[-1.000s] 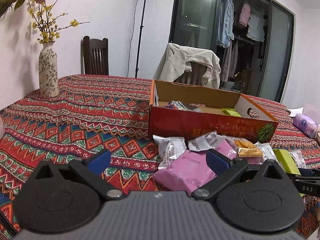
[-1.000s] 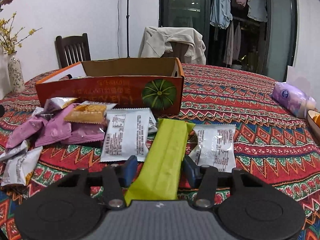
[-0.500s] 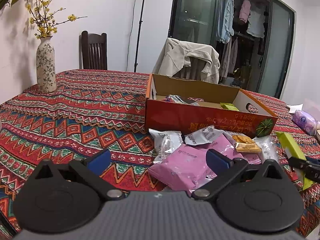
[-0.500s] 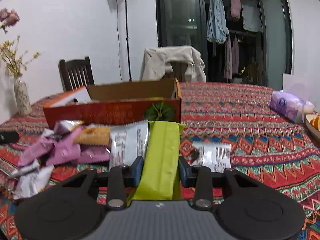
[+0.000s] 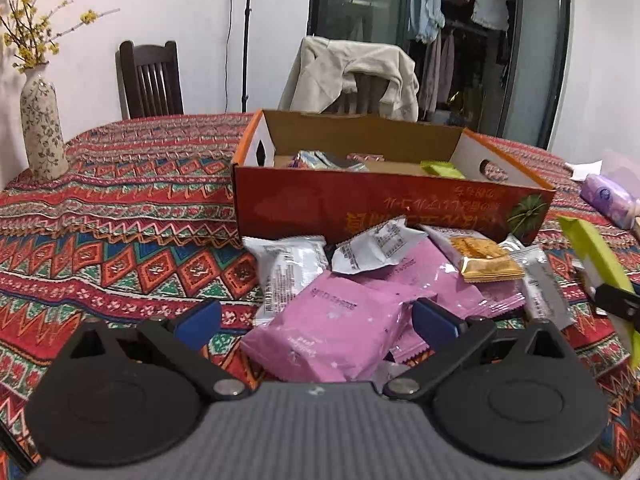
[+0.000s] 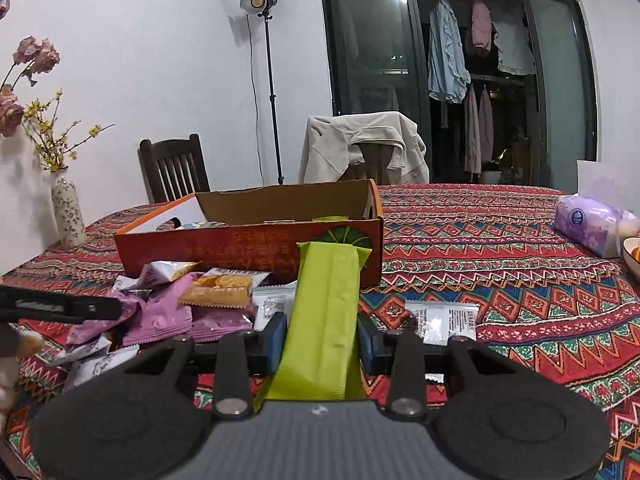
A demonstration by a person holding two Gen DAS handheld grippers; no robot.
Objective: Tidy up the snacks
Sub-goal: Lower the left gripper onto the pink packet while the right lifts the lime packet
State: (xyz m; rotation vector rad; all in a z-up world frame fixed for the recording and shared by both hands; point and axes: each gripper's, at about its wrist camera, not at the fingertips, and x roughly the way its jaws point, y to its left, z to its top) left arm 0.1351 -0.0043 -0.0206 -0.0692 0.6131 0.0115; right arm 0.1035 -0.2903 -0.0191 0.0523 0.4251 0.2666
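Note:
My right gripper (image 6: 322, 330) is shut on a long green snack bar (image 6: 324, 312), lifted off the table and pointing at the red cardboard box (image 6: 248, 244). That same green bar (image 5: 596, 264) shows at the right edge of the left wrist view. My left gripper (image 5: 318, 316) is open, its blue pads on either side of a pink snack packet (image 5: 336, 328) without pressing it. A pile of pink, white and orange packets (image 5: 484, 256) lies in front of the box (image 5: 380, 208), which holds a few snacks.
A patterned cloth covers the table (image 5: 120, 216). A flower vase (image 5: 40, 132) stands far left. A purple tissue pack (image 6: 592, 224) and a bowl rim (image 6: 632, 256) are at the right. One white packet (image 6: 444, 320) lies alone. Chairs stand behind the table.
My right gripper closed on the green bar and lifted it off the table. My left gripper moved forward and down so the pink packet sits between its open pads.

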